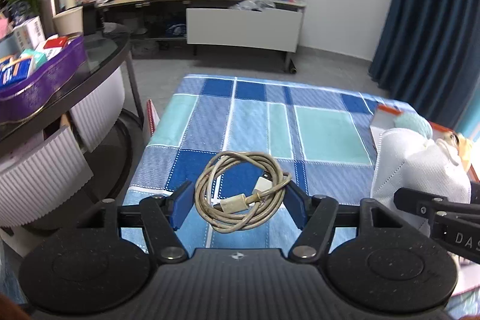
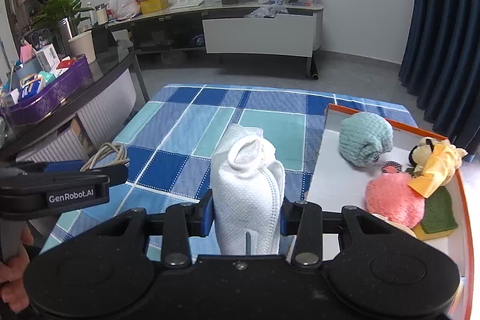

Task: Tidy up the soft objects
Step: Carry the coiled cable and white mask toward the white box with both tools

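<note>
My right tool point(image 2: 246, 213) is clamped on the white mask point(image 2: 249, 188), held left of the orange-rimmed tray point(image 2: 460, 200); it looks light and squashy, so I'd pinch the folded middle. Further left, my left tool point(image 1: 238, 204) grips the springy cable coil point(image 1: 240, 188) by its sides.

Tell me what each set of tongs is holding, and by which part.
Left tongs: the coiled cable, gripped across the coil's two sides. Right tongs: the white face mask, clamped across its lower half.
</note>
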`<control>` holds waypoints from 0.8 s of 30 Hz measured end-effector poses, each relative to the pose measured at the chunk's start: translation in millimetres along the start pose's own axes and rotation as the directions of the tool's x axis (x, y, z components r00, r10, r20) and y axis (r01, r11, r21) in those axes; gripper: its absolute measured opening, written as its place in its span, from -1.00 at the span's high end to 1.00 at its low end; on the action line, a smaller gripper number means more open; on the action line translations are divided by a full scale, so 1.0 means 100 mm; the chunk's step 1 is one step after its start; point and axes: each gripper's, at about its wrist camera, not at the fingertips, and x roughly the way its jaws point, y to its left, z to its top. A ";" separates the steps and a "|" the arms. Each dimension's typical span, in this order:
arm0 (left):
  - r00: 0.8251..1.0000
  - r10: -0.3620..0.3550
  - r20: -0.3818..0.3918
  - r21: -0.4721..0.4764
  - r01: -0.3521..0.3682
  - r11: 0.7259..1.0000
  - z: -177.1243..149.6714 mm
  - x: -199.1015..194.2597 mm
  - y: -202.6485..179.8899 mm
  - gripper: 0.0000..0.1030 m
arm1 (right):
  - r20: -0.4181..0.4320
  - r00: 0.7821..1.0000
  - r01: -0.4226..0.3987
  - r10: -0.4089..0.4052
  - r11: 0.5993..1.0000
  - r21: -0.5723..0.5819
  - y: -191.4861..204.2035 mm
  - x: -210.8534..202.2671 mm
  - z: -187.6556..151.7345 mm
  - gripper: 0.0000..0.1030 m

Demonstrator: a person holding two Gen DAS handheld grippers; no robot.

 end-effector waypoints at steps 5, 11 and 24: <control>1.000 0.002 -0.001 -0.002 -0.002 1.000 -0.07 -0.08 -0.03 -0.27 | 0.014 1.000 0.003 -0.004 1.000 0.014 0.01 -0.11 -0.04 0.07; 1.000 0.006 0.001 -0.045 -0.005 0.999 -0.15 -0.16 -0.01 -0.27 | 0.029 1.000 -0.001 0.001 1.000 0.004 0.02 -0.20 -0.09 0.06; 1.000 0.004 0.023 -0.043 -0.003 0.999 -0.22 -0.33 -0.10 -0.27 | 0.036 0.999 -0.001 0.001 1.000 0.000 -0.01 -0.35 -0.24 0.06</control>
